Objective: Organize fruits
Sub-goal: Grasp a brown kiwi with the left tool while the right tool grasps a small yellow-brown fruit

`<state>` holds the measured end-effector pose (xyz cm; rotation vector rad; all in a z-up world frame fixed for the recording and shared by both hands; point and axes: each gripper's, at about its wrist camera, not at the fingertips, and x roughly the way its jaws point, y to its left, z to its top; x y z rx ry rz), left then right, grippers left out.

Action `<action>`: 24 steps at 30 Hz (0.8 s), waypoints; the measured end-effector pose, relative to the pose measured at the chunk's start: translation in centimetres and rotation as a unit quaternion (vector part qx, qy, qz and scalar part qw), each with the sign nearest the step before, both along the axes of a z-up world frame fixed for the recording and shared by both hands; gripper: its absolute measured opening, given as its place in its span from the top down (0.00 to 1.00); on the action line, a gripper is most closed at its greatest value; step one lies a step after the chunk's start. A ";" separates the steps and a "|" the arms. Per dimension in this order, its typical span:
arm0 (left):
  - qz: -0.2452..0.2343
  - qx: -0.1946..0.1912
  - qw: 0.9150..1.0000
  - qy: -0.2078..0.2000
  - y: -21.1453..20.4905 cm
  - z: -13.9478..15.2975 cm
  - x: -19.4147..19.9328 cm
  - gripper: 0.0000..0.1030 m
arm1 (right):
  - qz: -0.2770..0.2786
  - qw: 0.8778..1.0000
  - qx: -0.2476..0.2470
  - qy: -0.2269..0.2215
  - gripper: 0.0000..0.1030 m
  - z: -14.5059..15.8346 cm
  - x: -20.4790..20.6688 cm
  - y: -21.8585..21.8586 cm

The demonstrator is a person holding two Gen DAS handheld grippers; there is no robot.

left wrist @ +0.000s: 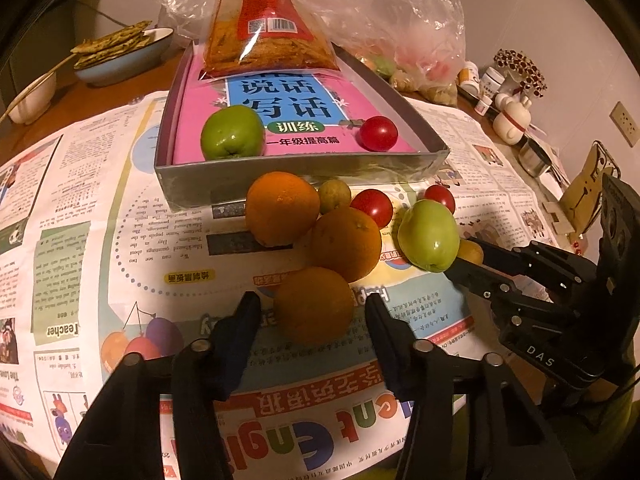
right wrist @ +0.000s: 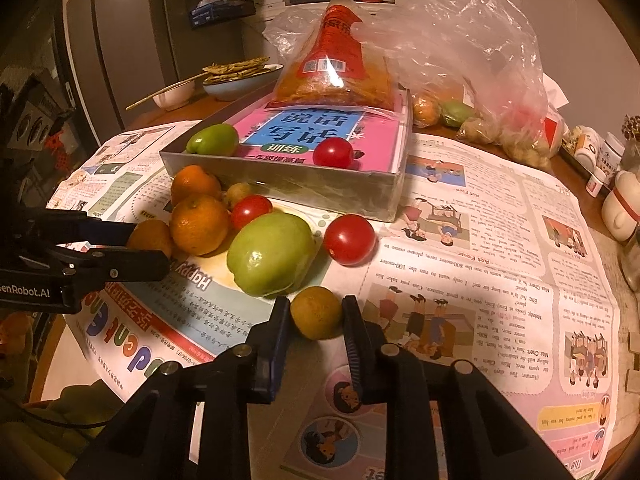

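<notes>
My left gripper (left wrist: 312, 300) is open and straddles a small orange (left wrist: 314, 306) on the newspaper, with a thin gap on each side. My right gripper (right wrist: 316, 304) is shut on a small yellow-green fruit (right wrist: 316, 312) that rests on the paper. It also shows in the left wrist view as the right gripper (left wrist: 460, 258). Beyond lie two more oranges (left wrist: 282, 208), a large green fruit (right wrist: 272, 254) and two cherry tomatoes (right wrist: 350, 240). A grey box (left wrist: 300, 168) behind them holds a pink book, a green fruit (left wrist: 232, 132) and a tomato (left wrist: 378, 133).
A snack bag (left wrist: 268, 32) leans on the book's far end. A clear plastic bag (left wrist: 400, 32) with more produce sits behind the box. A blue bowl of flatbreads (left wrist: 120, 60) stands far left. Small bottles and a white figurine (left wrist: 512, 116) line the right edge.
</notes>
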<state>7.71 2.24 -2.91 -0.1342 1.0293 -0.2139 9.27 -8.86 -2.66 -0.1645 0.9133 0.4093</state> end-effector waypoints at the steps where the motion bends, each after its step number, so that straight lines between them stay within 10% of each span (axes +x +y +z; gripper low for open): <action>1: -0.002 0.000 1.000 0.002 -0.1 -0.1 0.1 0.56 | 0.000 1.000 0.000 0.000 0.74 0.0 0.0 0.0; 24: 0.017 -0.008 1.000 -0.025 2.0 2.0 -0.6 0.61 | -0.015 1.000 0.023 -0.010 0.74 1.4 -0.1 -1.1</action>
